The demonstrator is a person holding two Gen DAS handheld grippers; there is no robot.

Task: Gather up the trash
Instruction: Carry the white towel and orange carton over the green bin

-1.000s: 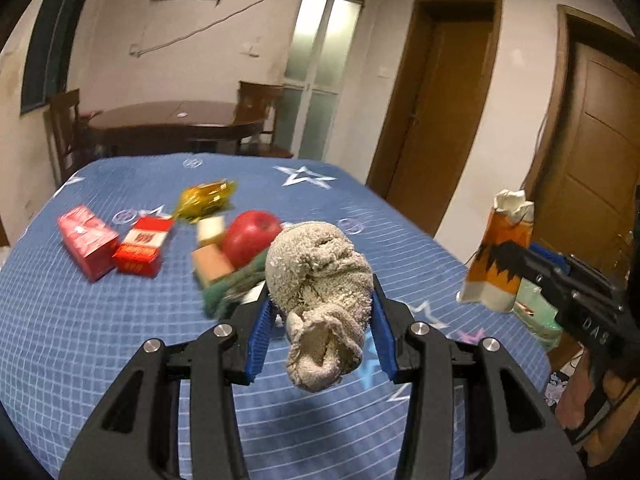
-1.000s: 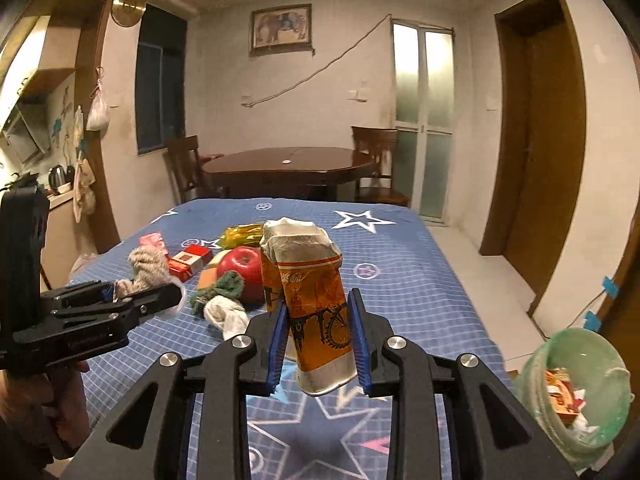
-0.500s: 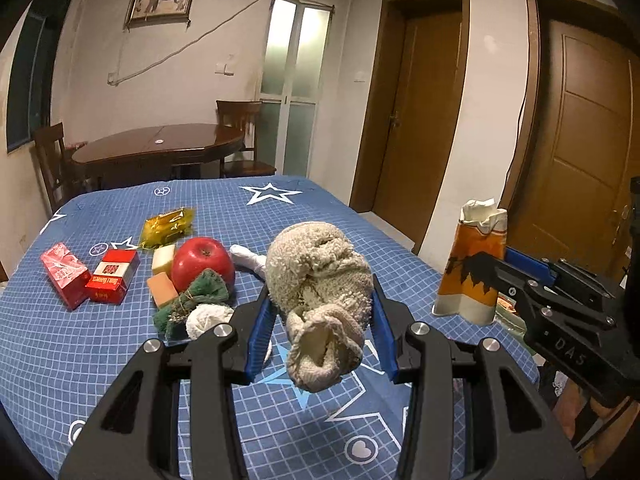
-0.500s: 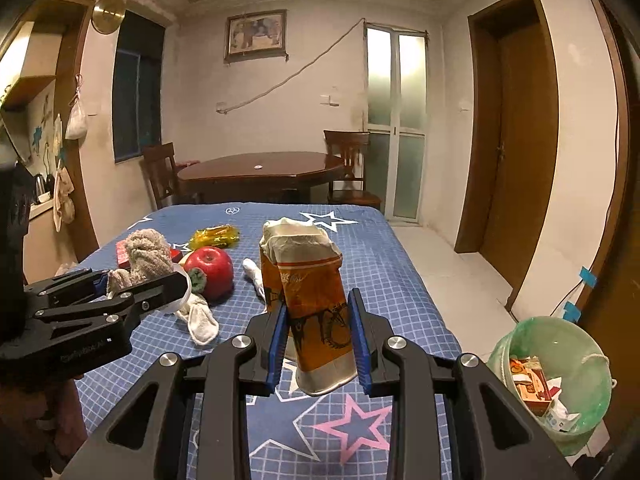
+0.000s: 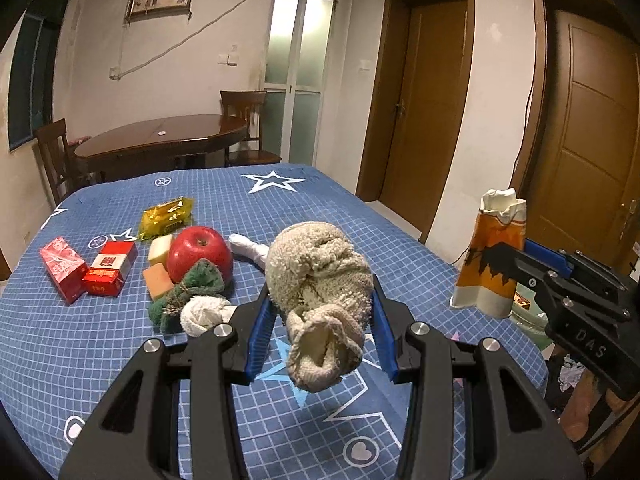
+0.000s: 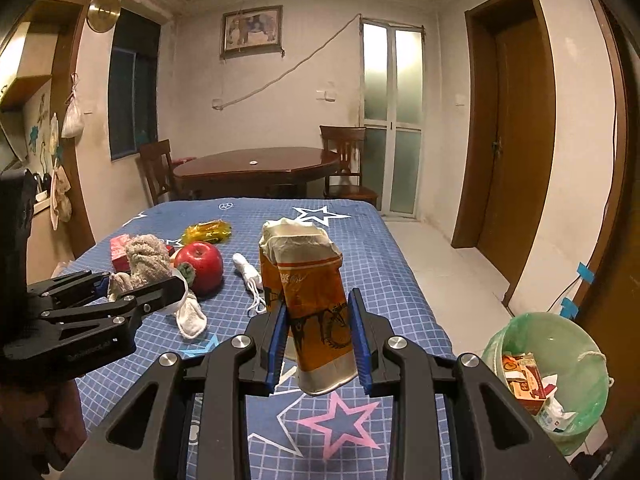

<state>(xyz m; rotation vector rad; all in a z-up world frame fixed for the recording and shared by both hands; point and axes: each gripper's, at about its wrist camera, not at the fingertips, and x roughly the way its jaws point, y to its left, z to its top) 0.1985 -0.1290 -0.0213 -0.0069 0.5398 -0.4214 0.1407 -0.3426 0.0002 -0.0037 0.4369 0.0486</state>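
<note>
My left gripper (image 5: 320,324) is shut on a beige balled sock (image 5: 320,284) and holds it above the blue cloth-covered table (image 5: 80,360). My right gripper (image 6: 318,336) is shut on a crushed orange paper cup (image 6: 312,292), held above the table's right part. The cup also shows in the left wrist view (image 5: 494,260), and the sock in the right wrist view (image 6: 144,258). A green-lined trash bin (image 6: 560,368) with some litter stands on the floor at the lower right.
On the table lie a red apple (image 5: 198,252), a green and white sock bundle (image 5: 192,300), two red packs (image 5: 108,266), a yellow wrapper (image 5: 166,216), small cheese-like blocks (image 5: 158,264) and a white sock (image 6: 248,268). A wooden dining table (image 6: 256,164) and chairs stand behind.
Both grippers have moved to the right with their loads. The trash bin has come more fully into the right wrist view.
</note>
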